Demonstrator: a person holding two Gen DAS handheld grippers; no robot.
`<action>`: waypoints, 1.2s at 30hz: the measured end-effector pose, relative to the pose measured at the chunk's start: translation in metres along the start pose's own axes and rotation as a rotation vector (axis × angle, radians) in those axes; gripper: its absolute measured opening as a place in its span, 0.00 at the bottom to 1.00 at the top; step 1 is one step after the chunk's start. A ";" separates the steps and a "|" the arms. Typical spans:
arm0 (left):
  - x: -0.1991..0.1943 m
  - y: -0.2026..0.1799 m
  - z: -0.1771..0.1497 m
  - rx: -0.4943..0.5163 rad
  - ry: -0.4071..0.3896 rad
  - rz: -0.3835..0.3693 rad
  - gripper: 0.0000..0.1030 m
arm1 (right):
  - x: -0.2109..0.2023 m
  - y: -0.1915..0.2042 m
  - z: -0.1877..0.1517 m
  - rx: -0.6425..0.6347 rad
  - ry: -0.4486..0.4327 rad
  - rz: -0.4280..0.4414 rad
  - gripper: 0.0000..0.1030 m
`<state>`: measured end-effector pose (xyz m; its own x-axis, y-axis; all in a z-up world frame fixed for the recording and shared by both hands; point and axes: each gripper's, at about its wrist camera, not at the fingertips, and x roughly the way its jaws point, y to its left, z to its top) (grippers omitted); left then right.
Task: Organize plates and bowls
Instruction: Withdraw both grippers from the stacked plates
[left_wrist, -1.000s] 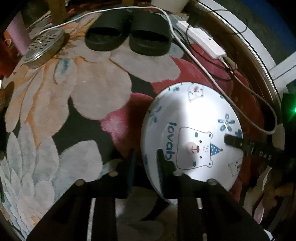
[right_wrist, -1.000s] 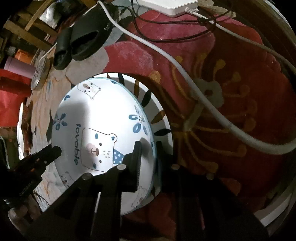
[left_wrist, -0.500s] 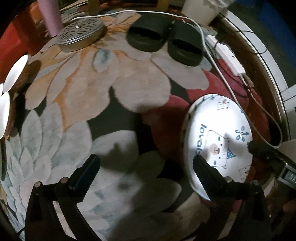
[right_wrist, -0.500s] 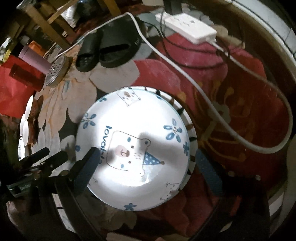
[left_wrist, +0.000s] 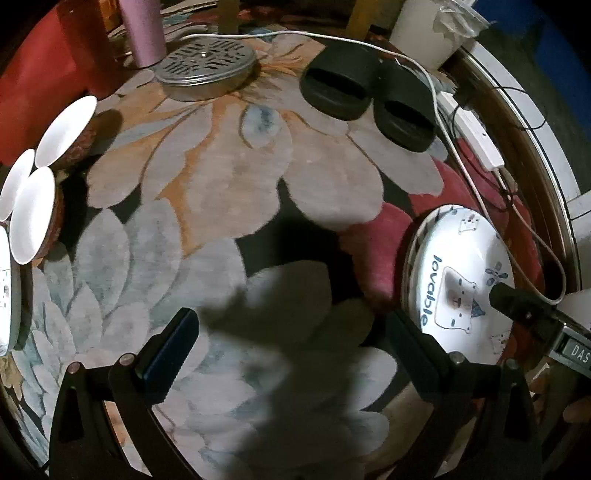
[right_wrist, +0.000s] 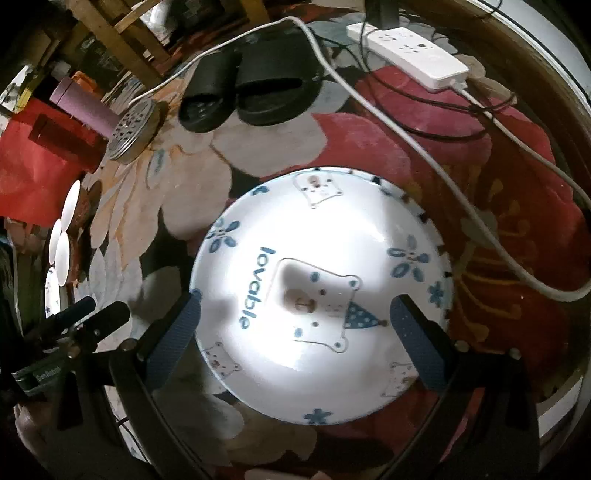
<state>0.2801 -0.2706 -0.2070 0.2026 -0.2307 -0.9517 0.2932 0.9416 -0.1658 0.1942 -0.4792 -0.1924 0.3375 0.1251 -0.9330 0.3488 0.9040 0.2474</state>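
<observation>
Bear-print plate (right_wrist: 321, 295) lies flat on the floral rug (left_wrist: 229, 206), below and between the wide-open right hand-held gripper (right_wrist: 295, 325); left hand-held gripper (left_wrist: 295, 339) open, empty, beside it.

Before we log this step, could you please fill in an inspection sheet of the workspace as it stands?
Surface: floral rug, dimly lit.
Job's things: bear plate flat on a second plate's rim; small white bowls at the left edge.
Clutter: black slippers, perforated metal lid, pink tumbler.
Grippers: left gripper open over bare rug; right gripper open above the plate, nothing held.
Cables: white cable, power strip.
Surroundings: wooden furniture legs, red box.
</observation>
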 end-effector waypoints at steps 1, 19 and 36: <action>-0.001 0.003 0.000 -0.003 -0.002 0.001 0.99 | 0.000 0.002 0.000 -0.003 0.001 0.000 1.00; -0.020 0.060 -0.008 -0.055 -0.025 0.047 0.99 | 0.009 0.055 -0.003 -0.067 0.011 0.042 1.00; -0.037 0.102 -0.018 -0.089 -0.040 0.091 0.99 | 0.020 0.097 -0.010 -0.113 0.026 0.081 1.00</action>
<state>0.2855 -0.1613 -0.1940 0.2623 -0.1508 -0.9531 0.1878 0.9768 -0.1028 0.2256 -0.3849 -0.1899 0.3373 0.2087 -0.9180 0.2198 0.9307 0.2924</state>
